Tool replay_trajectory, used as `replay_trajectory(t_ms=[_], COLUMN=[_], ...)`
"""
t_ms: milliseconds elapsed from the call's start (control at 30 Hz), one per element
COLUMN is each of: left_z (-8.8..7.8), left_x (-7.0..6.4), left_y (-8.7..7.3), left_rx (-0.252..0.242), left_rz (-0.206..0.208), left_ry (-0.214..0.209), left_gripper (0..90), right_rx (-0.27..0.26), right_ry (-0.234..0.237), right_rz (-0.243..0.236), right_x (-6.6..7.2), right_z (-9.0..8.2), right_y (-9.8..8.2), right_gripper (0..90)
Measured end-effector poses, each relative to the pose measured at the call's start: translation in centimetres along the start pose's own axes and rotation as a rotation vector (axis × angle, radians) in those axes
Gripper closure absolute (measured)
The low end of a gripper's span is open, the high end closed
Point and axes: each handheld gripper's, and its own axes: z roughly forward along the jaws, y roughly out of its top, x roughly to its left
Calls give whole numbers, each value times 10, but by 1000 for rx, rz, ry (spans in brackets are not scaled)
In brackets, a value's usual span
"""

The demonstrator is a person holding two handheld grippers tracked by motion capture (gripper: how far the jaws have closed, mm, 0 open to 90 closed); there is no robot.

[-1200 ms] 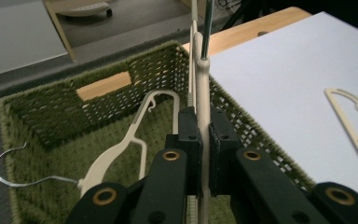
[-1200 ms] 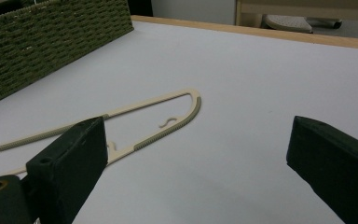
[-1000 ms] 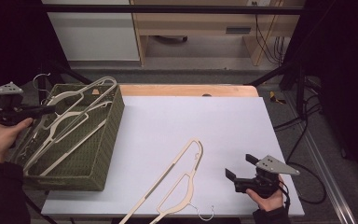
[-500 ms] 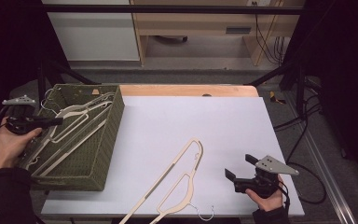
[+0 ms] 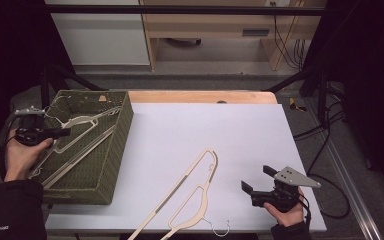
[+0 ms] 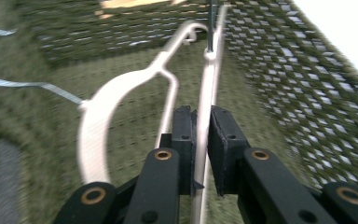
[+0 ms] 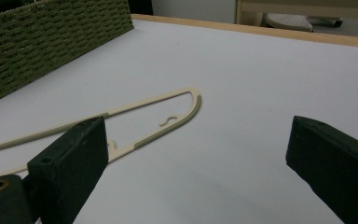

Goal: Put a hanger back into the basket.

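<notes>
Left gripper [image 6: 200, 140] clamped on hanger bar [image 6: 208, 88] inside green basket [image 5: 115, 145] at frame left, bar running straight ahead between jaws; right gripper [image 5: 260, 181] wide open, empty, nearest table hanger [image 5: 190, 192] lying diagonally lower centre.

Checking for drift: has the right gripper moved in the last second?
No. The right gripper sits at the same spot near the table's near right corner.

Cream hangers [image 5: 80, 131] in woven basket [image 5: 111, 162]
</notes>
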Motion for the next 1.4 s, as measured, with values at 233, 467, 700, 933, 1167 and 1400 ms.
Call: replay_trajectory(t_ms=[233,467,700,933,1167,1400], left_z=[4,6,4,-15,-39,-46], left_x=[10,15,16,0,-49,-108], left_y=[-10,-17,-24,-19,-7,-10], left_rx=[35,107,132,39,-154,-281], left_rz=[-57,-97,-118,-80,0,90], left_ry=[130,193,213,192,81,-42], left_gripper=[778,719,646,562,447,301], right_rx=[11,11,14,12,3,4], right_ry=[2,0,4,3,4,17], right_rz=[-19,-18,-24,-17,-26,-28], right_x=[0,1,0,1,3,5], right_z=[1,2,3,3,2,3], right_y=[-1,-1,-2,-1,0,1], right_gripper=[61,62,63,63,64,57])
